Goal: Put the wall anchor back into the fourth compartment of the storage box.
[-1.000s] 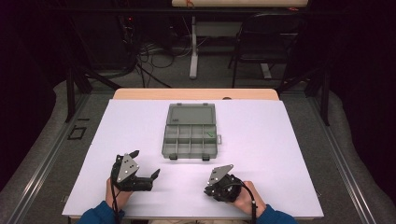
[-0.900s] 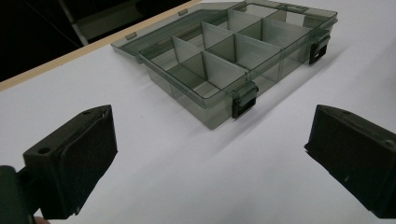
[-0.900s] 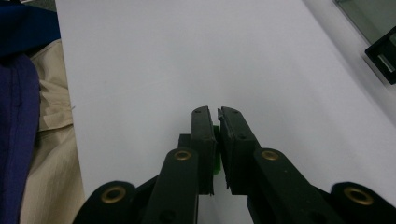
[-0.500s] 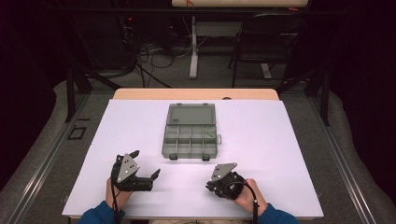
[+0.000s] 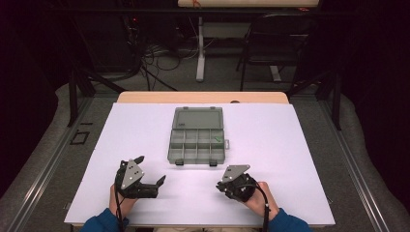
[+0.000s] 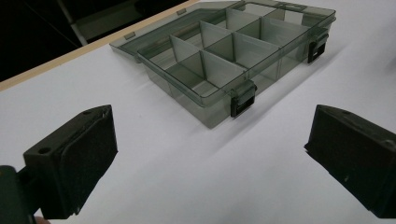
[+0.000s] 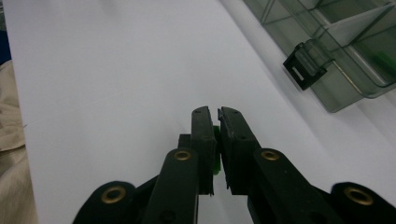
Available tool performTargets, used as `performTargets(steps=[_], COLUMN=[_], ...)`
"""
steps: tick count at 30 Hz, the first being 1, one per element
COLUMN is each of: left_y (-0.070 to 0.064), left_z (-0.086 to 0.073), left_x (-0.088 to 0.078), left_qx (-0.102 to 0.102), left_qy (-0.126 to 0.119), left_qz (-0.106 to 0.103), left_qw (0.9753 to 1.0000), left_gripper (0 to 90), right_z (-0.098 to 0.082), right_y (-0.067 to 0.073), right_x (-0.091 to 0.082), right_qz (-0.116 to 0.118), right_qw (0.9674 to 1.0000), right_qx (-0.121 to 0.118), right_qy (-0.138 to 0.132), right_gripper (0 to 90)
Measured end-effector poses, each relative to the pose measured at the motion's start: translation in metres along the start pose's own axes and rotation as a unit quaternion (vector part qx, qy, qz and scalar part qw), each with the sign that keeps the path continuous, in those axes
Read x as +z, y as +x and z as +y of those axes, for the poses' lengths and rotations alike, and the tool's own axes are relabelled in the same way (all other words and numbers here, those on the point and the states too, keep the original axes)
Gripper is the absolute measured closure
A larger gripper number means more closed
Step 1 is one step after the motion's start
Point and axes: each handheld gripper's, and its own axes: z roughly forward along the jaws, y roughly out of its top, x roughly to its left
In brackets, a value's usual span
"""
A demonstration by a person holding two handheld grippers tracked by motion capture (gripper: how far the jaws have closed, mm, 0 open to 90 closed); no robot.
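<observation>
The left gripper (image 5: pixel 151 170) sat near the table's (image 5: pixel 300 145) front edge toward its left corner, jaws wide apart on nothing, bare white surface all around. The open compartment box (image 5: pixel 197 142) lay mid-table, lid back toward the far edge, with a green bit in a right compartment. The right gripper (image 5: pixel 221 185), near the front edge, was clamped on a small green piece (image 7: pixel 216 161).
</observation>
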Motion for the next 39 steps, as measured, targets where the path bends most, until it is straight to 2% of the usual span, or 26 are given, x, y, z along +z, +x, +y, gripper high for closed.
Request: performTargets(steps=[23, 39], left_y=[0.0, 0.001], left_z=[0.0, 0.0], left_x=[0.0, 0.001], left_qx=[-0.002, -0.003], left_qy=[0.0, -0.001], left_qz=[0.001, 0.002], left_qw=[1.0, 1.0], left_gripper=[1.2, 1.4], right_z=[0.011, 0.032], right_y=[-0.023, -0.04], right_x=[-0.013, -0.018], right_qz=[-0.05, -0.07], right_qw=[0.9984, 0.9968], right_qx=[0.014, 0.009], right_qy=[-0.023, -0.036], right_gripper=[84.7, 84.8])
